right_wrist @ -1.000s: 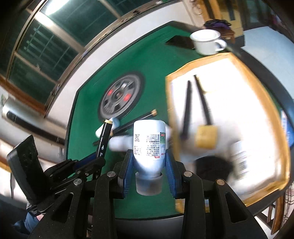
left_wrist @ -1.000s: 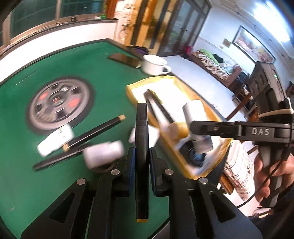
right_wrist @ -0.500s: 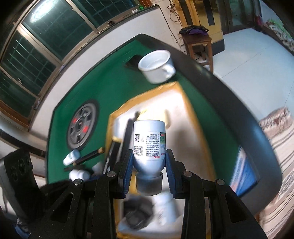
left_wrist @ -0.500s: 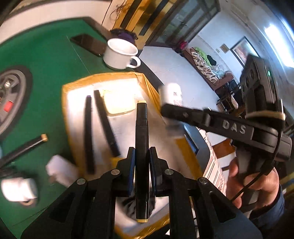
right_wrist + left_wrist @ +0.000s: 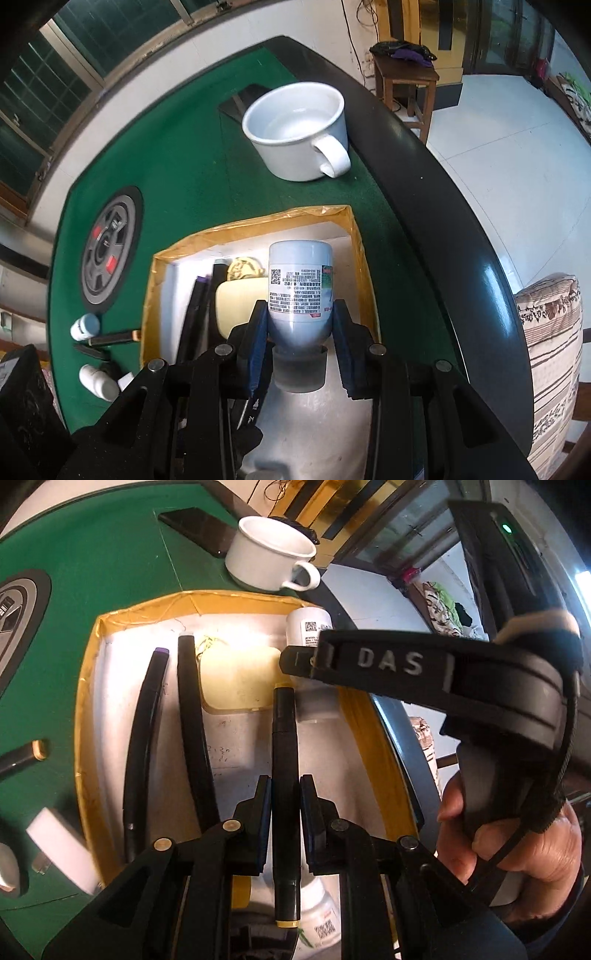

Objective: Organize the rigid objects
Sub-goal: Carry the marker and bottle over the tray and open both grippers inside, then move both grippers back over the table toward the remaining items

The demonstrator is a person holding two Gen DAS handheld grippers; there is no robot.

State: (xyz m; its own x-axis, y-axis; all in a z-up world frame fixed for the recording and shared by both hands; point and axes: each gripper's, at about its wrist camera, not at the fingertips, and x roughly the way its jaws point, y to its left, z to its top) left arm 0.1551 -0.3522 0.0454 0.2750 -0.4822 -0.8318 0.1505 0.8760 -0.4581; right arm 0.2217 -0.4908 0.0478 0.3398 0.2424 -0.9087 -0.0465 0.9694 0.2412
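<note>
A black marker (image 5: 283, 775) is being gripped lengthwise by the left gripper (image 5: 284, 805) — its jaws are being pressed narrow against the barrel — above the white floor of the yellow-rimmed box (image 5: 88, 709). A white bottle (image 5: 300, 291) with a printed label is being clamped by the right gripper (image 5: 300, 332), cap toward the camera, over the box's far right corner. Two black pens (image 5: 184, 731) are being kept side by side along the box's left wall, with a pale yellow block (image 5: 236, 679) beside them. A white mug (image 5: 299, 129) is being left on the green table (image 5: 177, 147), just beyond the box's far edge.
</note>
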